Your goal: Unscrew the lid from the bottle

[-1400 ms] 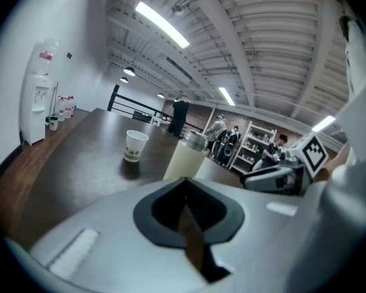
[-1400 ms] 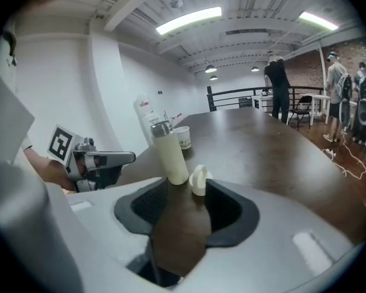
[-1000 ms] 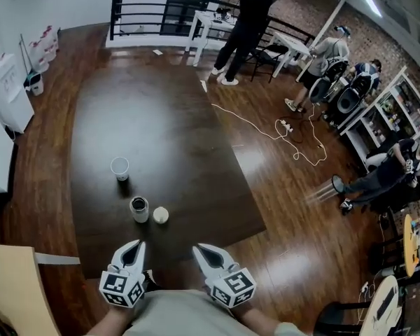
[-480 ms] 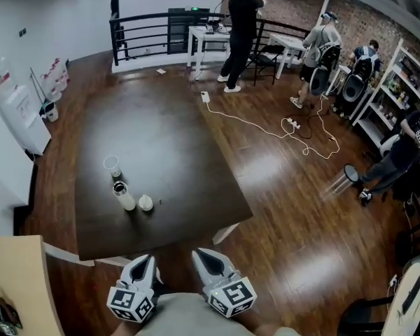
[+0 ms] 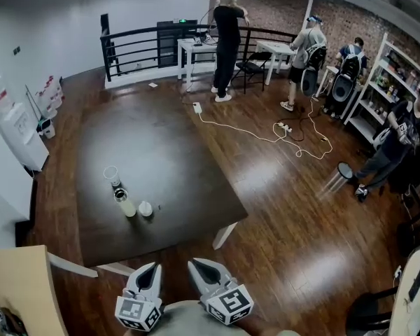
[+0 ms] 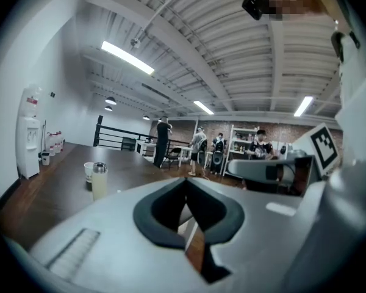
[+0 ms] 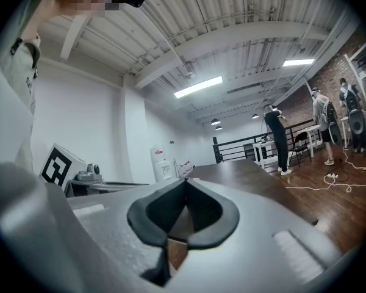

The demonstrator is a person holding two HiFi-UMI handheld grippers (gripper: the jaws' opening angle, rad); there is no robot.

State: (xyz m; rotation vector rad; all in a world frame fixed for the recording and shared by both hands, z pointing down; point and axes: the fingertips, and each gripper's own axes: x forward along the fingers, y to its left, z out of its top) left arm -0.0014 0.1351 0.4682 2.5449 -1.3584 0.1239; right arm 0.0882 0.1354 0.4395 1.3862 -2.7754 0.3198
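1. Bottle (image 5: 124,203) stands upright on the dark table (image 5: 175,145), towards its near left part. A paper cup (image 5: 111,174) is just behind it, and a small round white lid (image 5: 145,208) lies just beside it on the tabletop.
2. Change: a second ago the bottle sat just ahead of your grippers. Now the table's near edge and a strip of floor lie between you and it, and more of the room shows.
3. Left gripper (image 5: 150,267): jaws closed together, nothing between them. Right gripper (image 5: 194,263): the same, closed and empty. Both are low by your body, well apart from the bottle.
4. Bottle, cup and lid keep the same arrangement across the second; nothing was disturbed.
5. Reading: the lid looks already off, so the unscrewing seems done and you are backing away. The bottle's mouth is too small to confirm this.
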